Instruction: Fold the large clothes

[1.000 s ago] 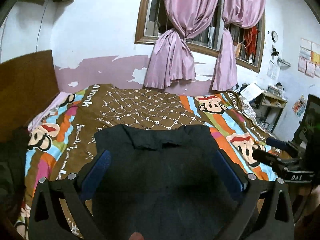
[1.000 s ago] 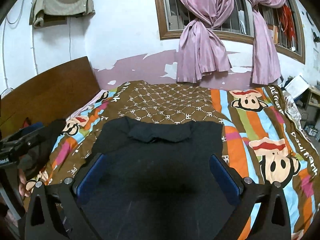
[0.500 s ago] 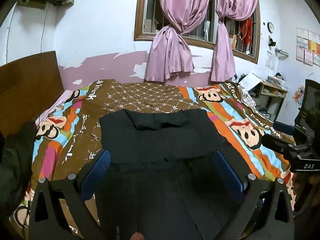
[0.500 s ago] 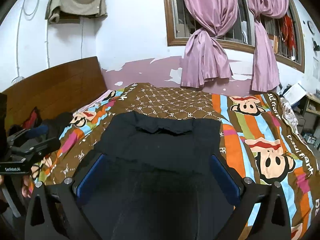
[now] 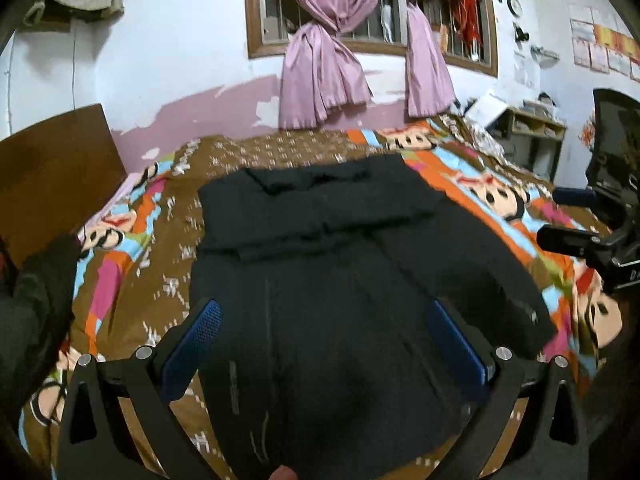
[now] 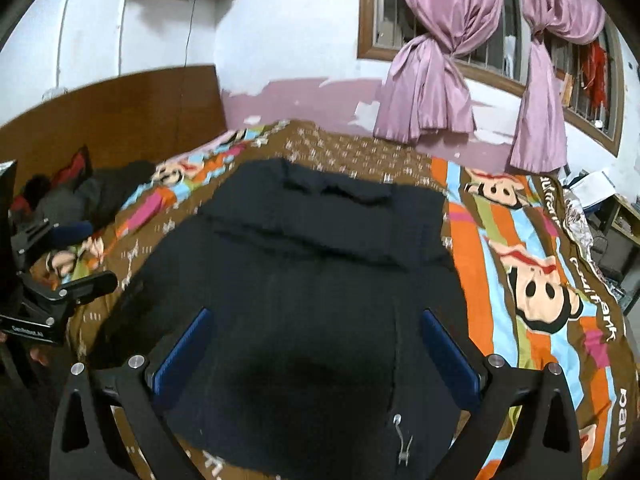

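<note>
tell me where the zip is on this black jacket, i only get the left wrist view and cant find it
Observer: The right wrist view shows a metal zip pull near the near hem of the jacket, right of centre.
Operator: ok, anything else by that dark pile at the headboard
Observer: Yes, a red thing lies against the headboard, just behind the dark pile.

Pink curtains (image 5: 320, 60), peeling white wall (image 5: 180, 48)
</note>
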### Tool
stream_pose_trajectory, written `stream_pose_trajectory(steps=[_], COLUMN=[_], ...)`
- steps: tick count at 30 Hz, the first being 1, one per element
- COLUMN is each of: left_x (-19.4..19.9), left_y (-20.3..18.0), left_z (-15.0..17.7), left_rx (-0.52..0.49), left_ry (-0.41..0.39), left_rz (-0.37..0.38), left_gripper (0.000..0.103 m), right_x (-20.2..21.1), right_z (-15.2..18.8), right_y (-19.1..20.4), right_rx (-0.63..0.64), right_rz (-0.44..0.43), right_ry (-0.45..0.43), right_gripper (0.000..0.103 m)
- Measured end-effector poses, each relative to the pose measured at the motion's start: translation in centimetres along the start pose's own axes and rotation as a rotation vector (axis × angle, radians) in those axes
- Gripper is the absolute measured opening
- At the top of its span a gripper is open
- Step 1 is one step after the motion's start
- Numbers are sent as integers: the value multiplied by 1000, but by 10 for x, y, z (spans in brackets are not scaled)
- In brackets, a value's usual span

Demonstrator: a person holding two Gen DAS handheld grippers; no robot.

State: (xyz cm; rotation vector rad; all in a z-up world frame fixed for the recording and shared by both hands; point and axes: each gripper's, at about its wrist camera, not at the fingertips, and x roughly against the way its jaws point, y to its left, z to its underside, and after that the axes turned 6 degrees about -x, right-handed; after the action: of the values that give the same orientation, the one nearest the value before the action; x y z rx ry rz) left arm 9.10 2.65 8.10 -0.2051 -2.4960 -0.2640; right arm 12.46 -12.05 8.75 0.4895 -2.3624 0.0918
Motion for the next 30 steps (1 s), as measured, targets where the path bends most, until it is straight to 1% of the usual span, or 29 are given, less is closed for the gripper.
stream_pose_trajectory(steps=[3, 8, 11, 12, 15, 16, 21, 24, 27, 30], left_x=[-4, -12, -18, -22, -32, -35, -44, -44, -47, -53], left_y=[-6, -9, -8, -10, -12, -12, -16, -17, -18, -21], left_z=[20, 41, 52, 58, 72, 78, 100, 101, 103, 107], left_rx=[-7, -11, -1, -3, -14, -13, 0, -10, -14, -34], left_ry=[41, 101, 156, 186, 247, 261, 324, 331, 341, 371], left_rz=[14, 30, 55, 56, 35, 40, 59, 53, 74, 71], left_gripper=[101, 101, 101, 101, 101, 101, 101, 101, 101, 101], right_x=[-10, -33, -47, -51, -58, -59, -68, -76, -84, -87], right_z=[17, 45, 61, 67, 82, 85, 98, 103, 109, 112], right_y=[-3, -12, -13, -13, -9, -7, 8, 11, 11, 7], right_rx=[1, -12, -4, 6, 40, 53, 127, 159, 166, 156], right_rz=[-4, -16, -4, -2, -12, -19, -30, -19, -7, 15], right_ry=[60, 204, 303, 336, 413, 433, 500, 546, 583, 597], right_gripper=[103, 103, 103, 103, 103, 103, 103, 103, 103, 103])
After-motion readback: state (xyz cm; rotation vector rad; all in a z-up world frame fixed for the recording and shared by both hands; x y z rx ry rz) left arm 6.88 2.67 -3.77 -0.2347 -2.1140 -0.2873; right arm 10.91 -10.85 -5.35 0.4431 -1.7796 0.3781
